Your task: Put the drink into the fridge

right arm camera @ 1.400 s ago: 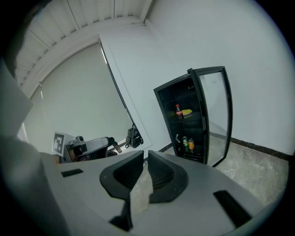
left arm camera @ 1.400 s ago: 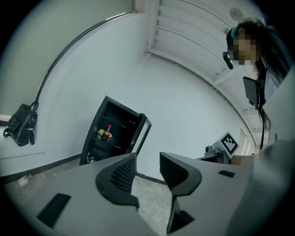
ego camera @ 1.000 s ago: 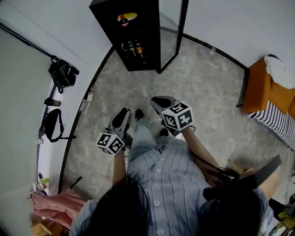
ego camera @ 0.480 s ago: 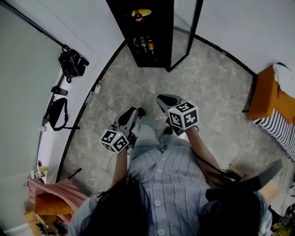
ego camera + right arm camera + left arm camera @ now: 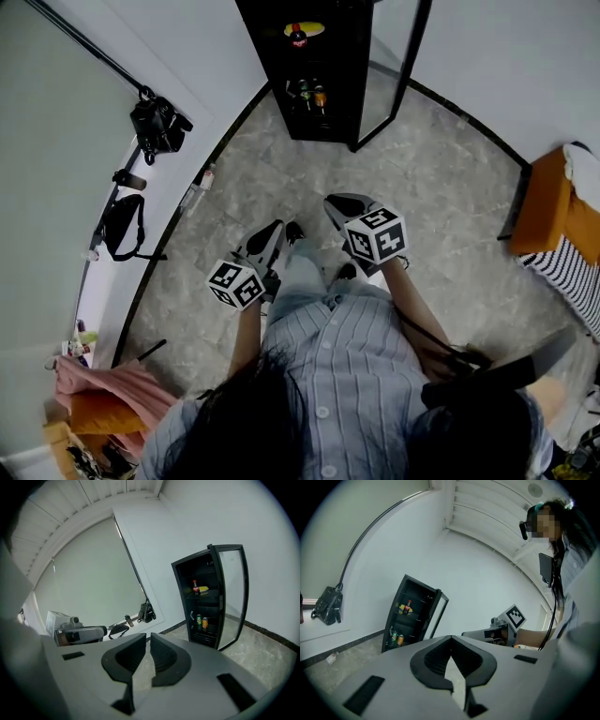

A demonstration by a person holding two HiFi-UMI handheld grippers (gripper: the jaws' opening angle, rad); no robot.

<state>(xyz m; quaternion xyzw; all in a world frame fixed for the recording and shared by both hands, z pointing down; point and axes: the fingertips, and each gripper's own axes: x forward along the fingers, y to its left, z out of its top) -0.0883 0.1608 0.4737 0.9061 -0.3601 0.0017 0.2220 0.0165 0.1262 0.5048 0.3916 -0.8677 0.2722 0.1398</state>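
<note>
Far ahead in the head view: one black fridge (image 5: 281, 56) against the curved wall (image 5: 216, 56), its single glass door (image 5: 405, 66) swung open to the right. Inside, one bottle (image 5: 297, 37) on an upper shelf and two cans (image 5: 312, 96) side by side lower down. Open grey floor (image 5: 441, 178) from the person's feet to the fridge front. Left edge lined by two black bags (image 5: 159, 124) at the wall. Right edge marked by one orange block (image 5: 548, 202) and one striped cloth (image 5: 574, 277), both well apart from the grippers. Two grippers near the body, both aimed at the fridge: left gripper (image 5: 270, 236) and right gripper (image 5: 342, 204), side by side and not touching.

Through the left gripper view: left gripper (image 5: 451, 639) closed, jaw tips pressed together, nothing between them. Beyond, to the far left, fridge (image 5: 415, 620) with door (image 5: 436, 616) ajar, bottle (image 5: 408, 606) above, cans (image 5: 396, 638) below, and a strip of floor in front. Right gripper (image 5: 480, 633) just to the right, level with it.

Through the right gripper view: right gripper (image 5: 148, 639) with jaws a narrow slit apart, holding nothing. Far right, fridge (image 5: 187, 602) with door (image 5: 232, 597) wide open, one bottle (image 5: 196, 588) and two cans (image 5: 201, 622) on the shelves. Floor open ahead, and left gripper (image 5: 82, 633) off to the left.
</note>
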